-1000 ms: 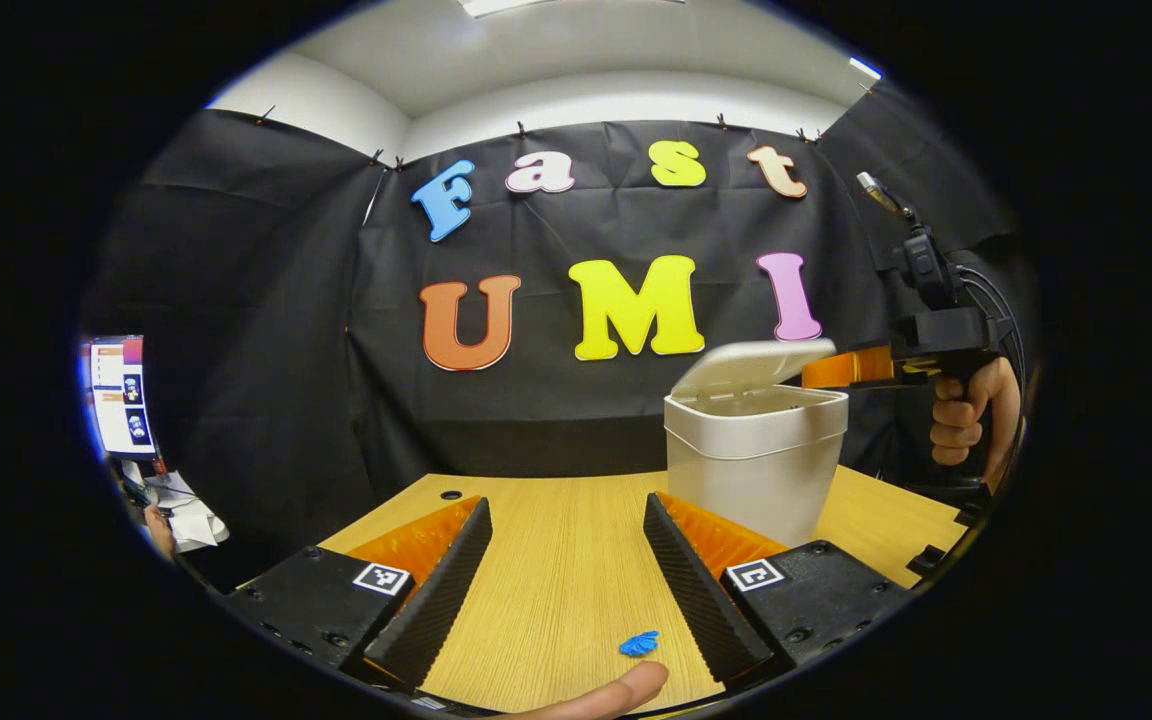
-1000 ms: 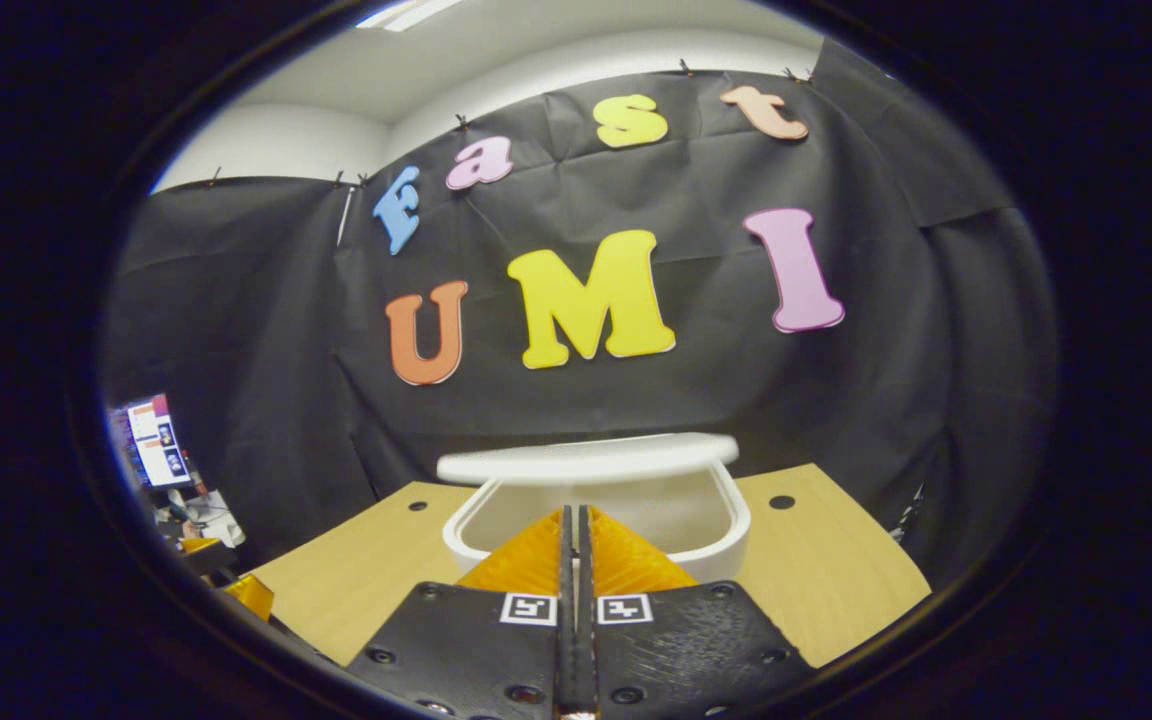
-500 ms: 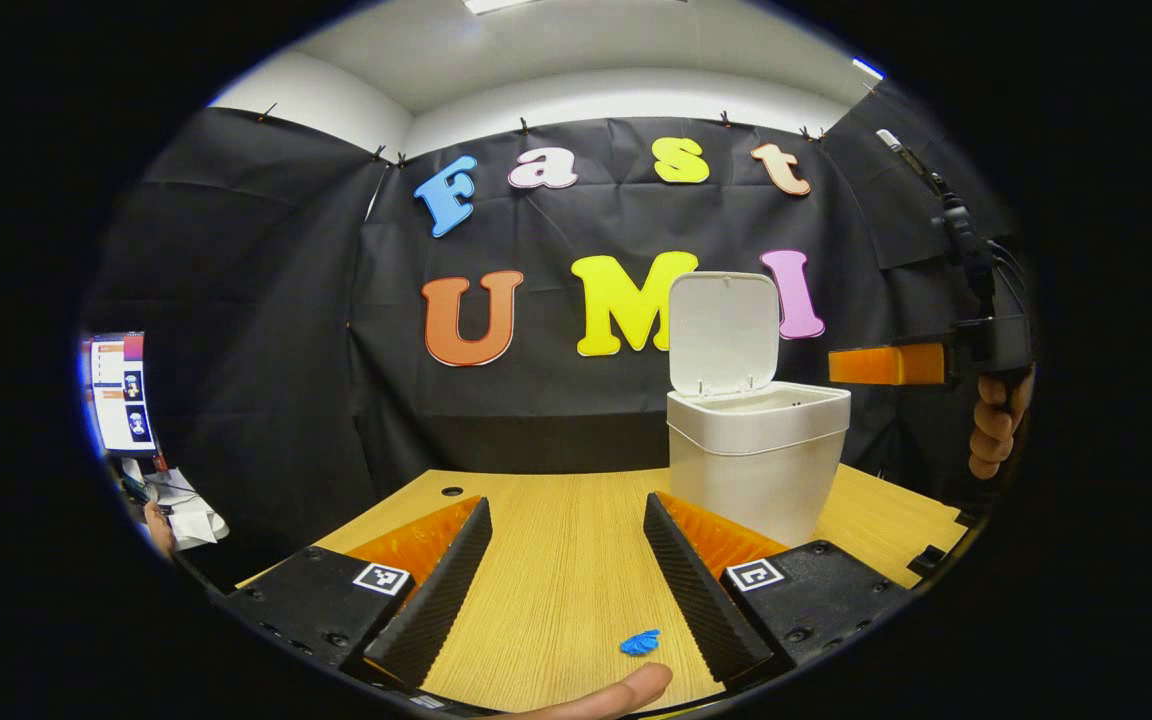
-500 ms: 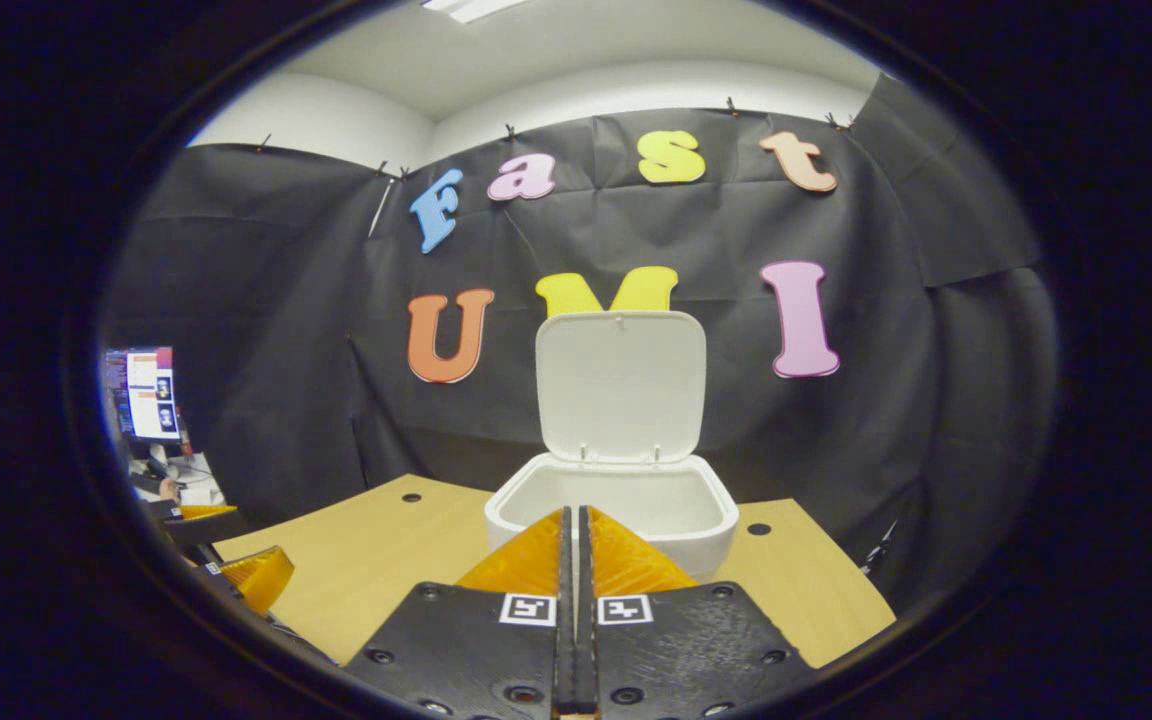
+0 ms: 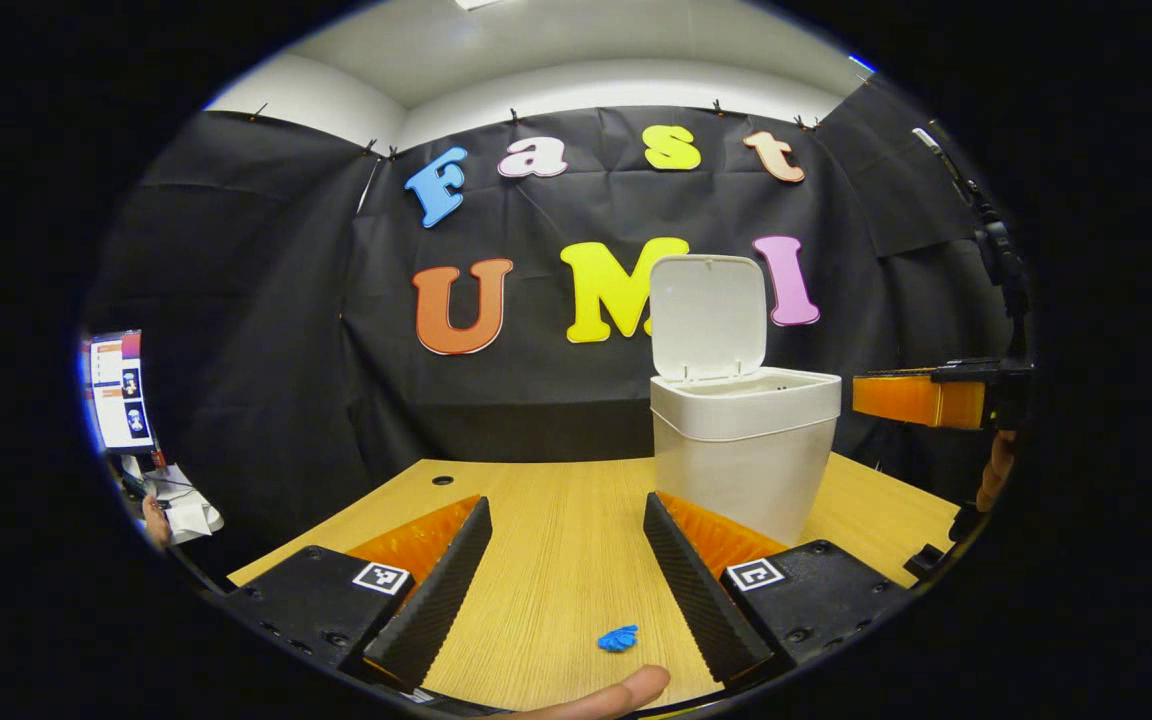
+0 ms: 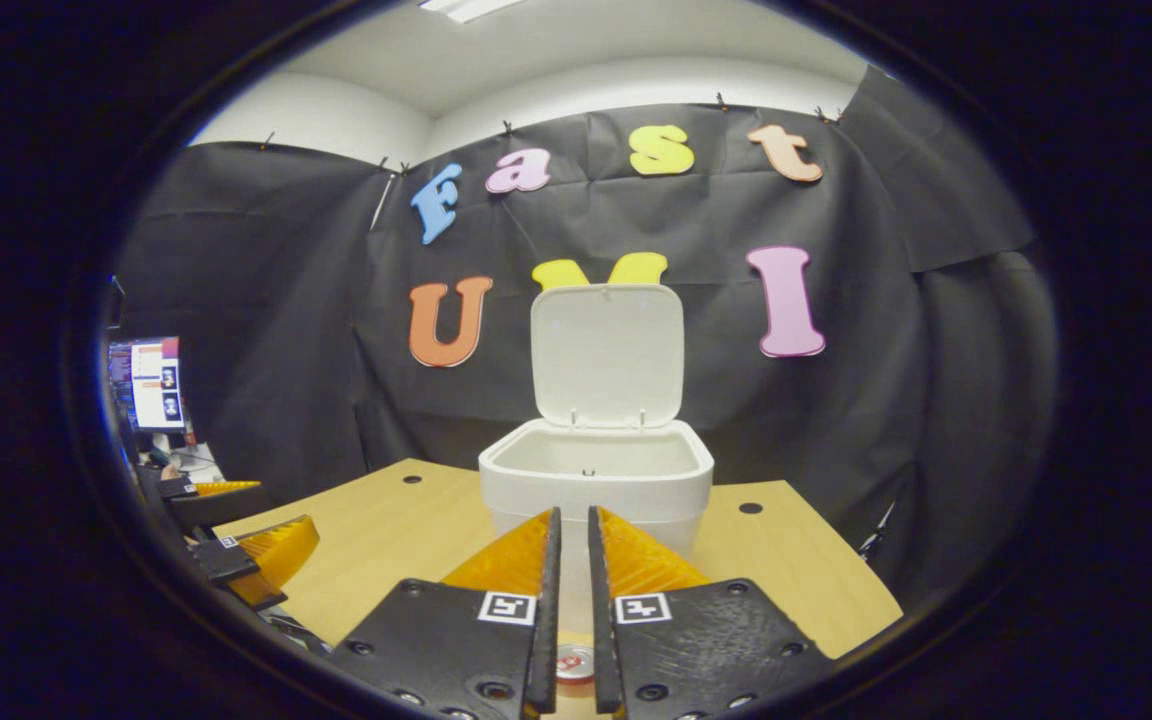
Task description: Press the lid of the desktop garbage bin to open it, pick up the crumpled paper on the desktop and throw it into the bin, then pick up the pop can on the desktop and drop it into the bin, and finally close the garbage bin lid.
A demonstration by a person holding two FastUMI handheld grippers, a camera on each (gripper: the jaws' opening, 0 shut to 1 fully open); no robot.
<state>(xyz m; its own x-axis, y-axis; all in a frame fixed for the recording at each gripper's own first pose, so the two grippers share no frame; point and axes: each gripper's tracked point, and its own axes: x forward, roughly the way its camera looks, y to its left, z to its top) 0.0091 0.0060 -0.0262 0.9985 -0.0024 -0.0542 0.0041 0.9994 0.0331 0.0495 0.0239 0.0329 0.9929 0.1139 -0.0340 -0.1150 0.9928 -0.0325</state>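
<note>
The white desktop bin (image 5: 741, 470) stands on the wooden table, its lid (image 5: 707, 315) upright and the inside bare. A small blue crumpled paper (image 5: 618, 638) lies on the table between the wide-apart fingers of my open left gripper (image 5: 566, 545), close to their base. In the right gripper view the bin (image 6: 596, 480) sits straight ahead with its lid (image 6: 606, 355) raised. My right gripper (image 6: 570, 535) hangs in front of it, fingers a narrow gap apart and holding nothing. The top of the pop can (image 6: 573, 662) peeks out low between them.
A fingertip (image 5: 606, 695) pokes in at the bottom of the left gripper view. The right gripper (image 5: 921, 398) and its hand (image 5: 991, 470) hover right of the bin. The left gripper (image 6: 256, 545) is at the left table edge. A monitor (image 5: 119, 392) glows far left.
The bin lid swung from nearly flat to fully upright. My right gripper drew back from the bin and its fingers parted slightly. The left gripper barely moved.
</note>
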